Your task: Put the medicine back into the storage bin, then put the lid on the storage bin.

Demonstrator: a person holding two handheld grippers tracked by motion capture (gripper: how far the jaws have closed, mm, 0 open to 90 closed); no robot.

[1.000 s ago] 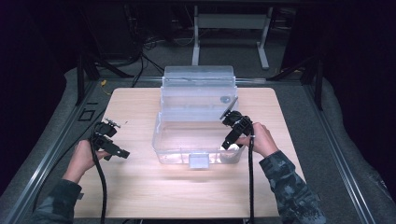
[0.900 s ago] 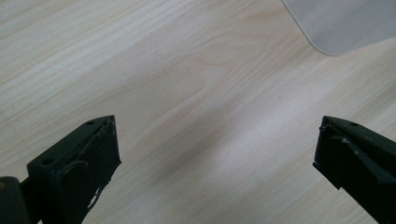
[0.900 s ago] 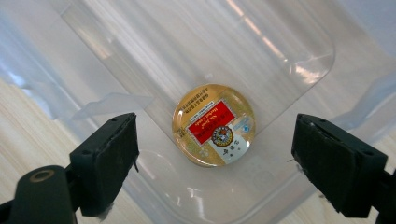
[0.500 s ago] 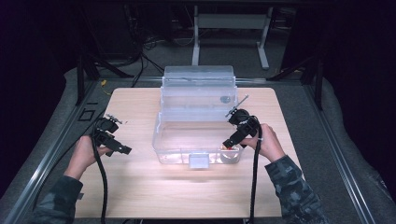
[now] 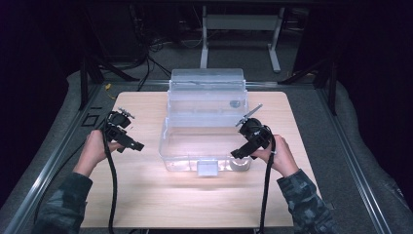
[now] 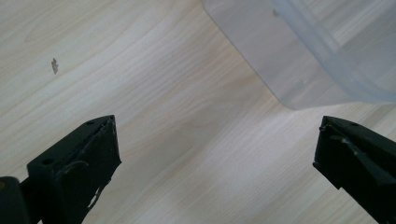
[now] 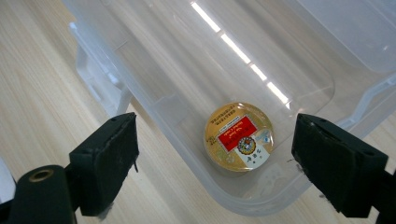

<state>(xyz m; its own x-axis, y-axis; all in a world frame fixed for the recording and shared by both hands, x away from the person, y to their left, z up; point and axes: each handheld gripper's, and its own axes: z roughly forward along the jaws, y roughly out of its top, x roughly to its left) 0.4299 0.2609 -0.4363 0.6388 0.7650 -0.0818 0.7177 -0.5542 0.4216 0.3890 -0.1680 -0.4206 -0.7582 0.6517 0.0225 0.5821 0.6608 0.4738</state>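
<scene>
A clear plastic box [image 5: 204,122] stands mid-table with its lid tipped up behind it. A round gold tin with a red label [image 7: 239,137] lies in the box's near right corner [image 5: 238,164]. My right gripper [image 5: 239,154] hangs over that corner, jaws open around nothing; in the right gripper view [image 7: 215,163] the tin sits below, between the jaws. My left gripper [image 5: 136,146] is held left of the box above bare wood, open and empty; in the left gripper view [image 6: 215,154] the box's rounded corner [image 6: 299,56] shows at the upper right.
The wooden table [image 5: 146,195] has bare surface to the left, right and front of the box. A white latch tab [image 5: 207,168] sticks out at the box's front. Cables trail from both grippers toward the near edge. Dark floor and metal stands lie beyond.
Both hands have risen a little. The left gripper has drifted slightly up and away from the near edge; the right gripper has pulled back toward the box's near right corner. Jaws stay open.
</scene>
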